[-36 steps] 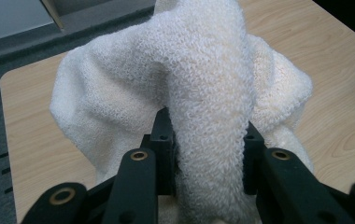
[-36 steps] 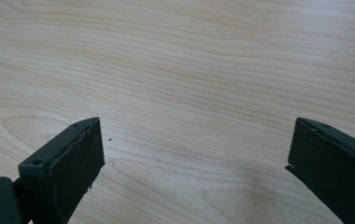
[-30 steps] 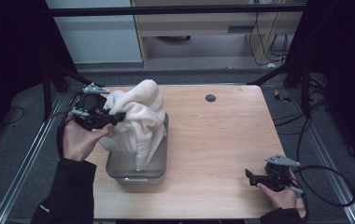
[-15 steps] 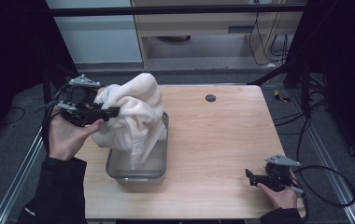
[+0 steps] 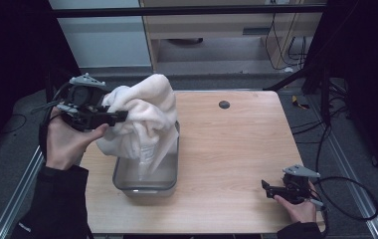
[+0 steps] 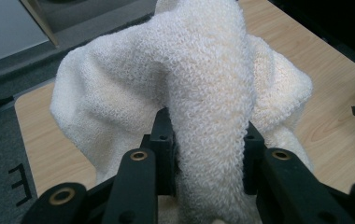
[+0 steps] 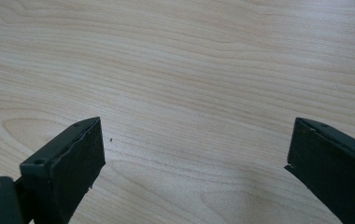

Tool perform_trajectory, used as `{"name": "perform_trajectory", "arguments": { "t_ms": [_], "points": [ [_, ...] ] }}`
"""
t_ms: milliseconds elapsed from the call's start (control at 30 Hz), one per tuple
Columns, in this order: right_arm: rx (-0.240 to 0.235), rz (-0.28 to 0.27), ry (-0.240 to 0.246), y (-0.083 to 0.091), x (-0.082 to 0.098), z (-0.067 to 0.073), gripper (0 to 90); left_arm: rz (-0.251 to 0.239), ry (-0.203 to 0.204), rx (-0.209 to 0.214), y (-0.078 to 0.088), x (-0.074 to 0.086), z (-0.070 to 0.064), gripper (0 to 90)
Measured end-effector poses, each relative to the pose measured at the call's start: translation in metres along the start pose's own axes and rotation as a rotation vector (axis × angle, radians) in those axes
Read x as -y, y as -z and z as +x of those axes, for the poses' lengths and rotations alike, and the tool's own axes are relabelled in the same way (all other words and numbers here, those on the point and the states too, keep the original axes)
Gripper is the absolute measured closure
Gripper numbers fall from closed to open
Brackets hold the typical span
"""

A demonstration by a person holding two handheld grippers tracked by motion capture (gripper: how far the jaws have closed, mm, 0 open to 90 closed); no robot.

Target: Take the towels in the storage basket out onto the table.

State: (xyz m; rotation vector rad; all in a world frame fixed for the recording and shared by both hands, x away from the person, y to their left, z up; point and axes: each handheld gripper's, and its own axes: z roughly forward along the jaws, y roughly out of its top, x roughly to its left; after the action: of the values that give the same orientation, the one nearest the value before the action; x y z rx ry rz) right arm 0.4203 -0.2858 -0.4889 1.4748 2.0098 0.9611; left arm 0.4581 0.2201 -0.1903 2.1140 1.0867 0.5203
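Towel [image 5: 144, 112] lifted higher, left claw [image 5: 120, 116] clamped

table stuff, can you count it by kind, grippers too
towel: 1
clear bin: 1
grippers: 2, left shut on the towel, right open
total: 4

Black sleeves [image 5: 57, 199] are worn on both forearms. Each black gripper [image 5: 120, 116] is topped by a grey three-cornered plate [image 5: 86, 79]. A black cable [image 5: 348, 199] is trailed from the right gripper [image 5: 264, 185].
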Motion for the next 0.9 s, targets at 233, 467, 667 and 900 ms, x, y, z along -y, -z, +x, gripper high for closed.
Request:
{"name": "perform_trajectory", "arguments": {
  "t_ms": [233, 467, 667, 900],
  "points": [
    [-0.005, -0.012, 0.004, 0.002, 0.000, -0.001, 6.0, -0.009, -0.023, 0.026, 0.000, -0.009, -0.012, 67.3],
    [-0.002, -0.019, 0.004, 0.003, 0.000, 0.000, 8.1, -0.002, -0.042, 0.044, -0.007, -0.017, -0.025, 67.2],
    [0.001, -0.029, 0.007, 0.005, 0.000, -0.002, 9.0, 0.000, -0.076, 0.059, -0.013, -0.028, -0.041, 67.2],
    [0.004, -0.029, 0.008, 0.006, 0.000, -0.002, 9.1, 0.003, -0.120, 0.089, -0.020, -0.040, -0.064, 67.2]
  ]
}}
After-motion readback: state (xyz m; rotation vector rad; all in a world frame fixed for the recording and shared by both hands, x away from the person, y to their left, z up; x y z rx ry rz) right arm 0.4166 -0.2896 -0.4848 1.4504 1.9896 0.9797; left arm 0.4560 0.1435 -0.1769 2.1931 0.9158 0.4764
